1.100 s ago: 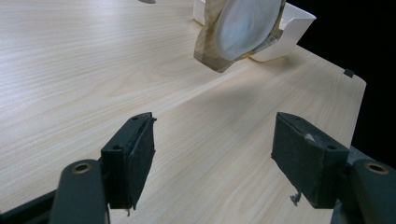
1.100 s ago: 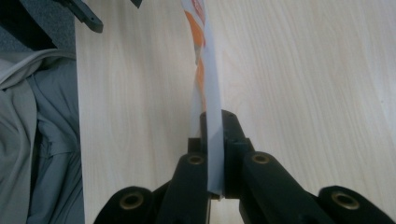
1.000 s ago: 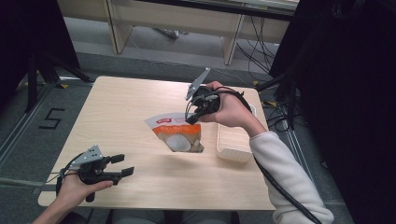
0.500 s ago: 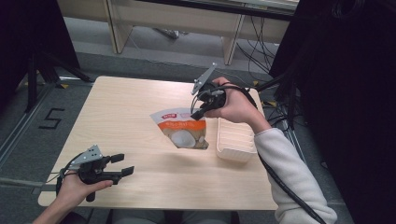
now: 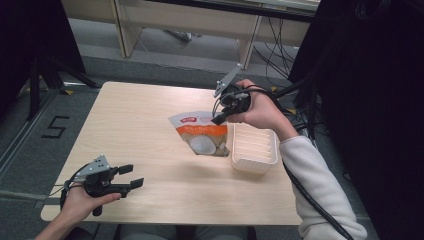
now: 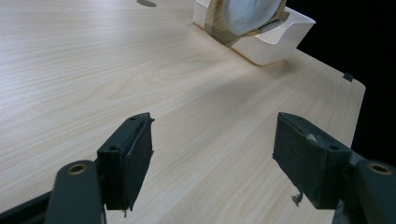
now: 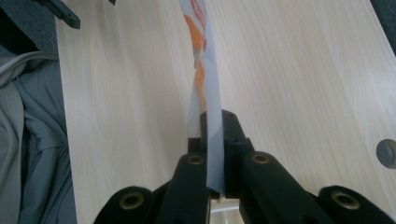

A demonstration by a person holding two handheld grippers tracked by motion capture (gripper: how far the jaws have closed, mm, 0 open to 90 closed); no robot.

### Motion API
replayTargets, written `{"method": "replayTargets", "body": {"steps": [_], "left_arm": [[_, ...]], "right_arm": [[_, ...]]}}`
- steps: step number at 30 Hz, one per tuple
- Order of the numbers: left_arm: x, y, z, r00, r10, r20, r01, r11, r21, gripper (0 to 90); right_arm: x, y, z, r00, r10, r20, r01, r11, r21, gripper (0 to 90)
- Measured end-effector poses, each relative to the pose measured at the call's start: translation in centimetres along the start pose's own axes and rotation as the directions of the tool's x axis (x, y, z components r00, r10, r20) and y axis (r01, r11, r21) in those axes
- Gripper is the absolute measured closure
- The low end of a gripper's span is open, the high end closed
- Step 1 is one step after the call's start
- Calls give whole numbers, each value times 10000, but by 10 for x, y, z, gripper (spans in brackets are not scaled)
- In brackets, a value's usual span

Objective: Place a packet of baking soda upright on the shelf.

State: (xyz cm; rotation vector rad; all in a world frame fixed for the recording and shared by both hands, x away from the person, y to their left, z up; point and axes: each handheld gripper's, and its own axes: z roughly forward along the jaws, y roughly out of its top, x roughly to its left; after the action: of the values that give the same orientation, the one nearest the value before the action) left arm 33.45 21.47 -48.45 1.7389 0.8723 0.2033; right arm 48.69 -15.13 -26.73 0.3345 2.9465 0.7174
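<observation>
Above the tabletop point(image 5: 150, 125), the right tool point(image 5: 218, 120) pinches the snack pouch point(image 5: 202, 135) by one edge only; it may slip short of the tray point(image 5: 252, 147). Left tool point(image 5: 131, 176): spread, idle.

Light wood table point(image 5: 145, 125), grey floor point(image 5: 30, 130) with a painted "5" point(image 5: 56, 127) at left, pale desk legs point(image 5: 125, 30) beyond, black cables point(image 5: 277, 55) trailing at right

Even overhead light, soft shadows on pale wood, dark surroundings, slightly soft focus
</observation>
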Motion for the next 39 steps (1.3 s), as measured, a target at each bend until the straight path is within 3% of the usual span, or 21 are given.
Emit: {"method": "replayTargets", "body": {"steps": [4, 15, 17, 19, 28, 31, 37, 39], "left_arm": [[0, 0, 0, 10000, -33, 26, 33, 10000, -35, 276], [0, 0, 1, 9999, -147, -19, 147, 9999, -32, 275], [2, 0, 1, 9999, 113, 56, -113, 9999, 52, 272], [1, 0, 1, 9999, -137, -58, 137, 9999, 11, 271], [2, 0, 2, 10000, 44, 3, -44, 10000, -11, 267], [1, 0, 3, 9998, -214, -64, 213, 9998, -47, 267], [2, 0, 2, 10000, -17, -31, 17, 10000, 77, 265], [2, 0, 2, 9998, -166, -118, 166, 9998, 54, 265]], "right_arm": [[-1, -2, -2, 9995, 309, -17, -309, 9995, 106, 900], [-6, -6, -13, 9994, 328, 125, -330, 9994, 134, 900], [-7, -8, -17, 9992, 348, 189, -350, 9993, 102, 900], [-7, -10, -20, 9985, 484, 271, -485, 9988, 34, 900], [-10, -17, -28, 9980, 492, 388, -493, 9988, 26, 900], [-12, -21, -31, 9975, 537, 449, -538, 9986, 2, 900], [-12, -25, -36, 9959, 656, 617, -657, 9978, -5, 900], [-13, -28, -37, 9957, 688, 620, -686, 9976, -47, 900]]}}
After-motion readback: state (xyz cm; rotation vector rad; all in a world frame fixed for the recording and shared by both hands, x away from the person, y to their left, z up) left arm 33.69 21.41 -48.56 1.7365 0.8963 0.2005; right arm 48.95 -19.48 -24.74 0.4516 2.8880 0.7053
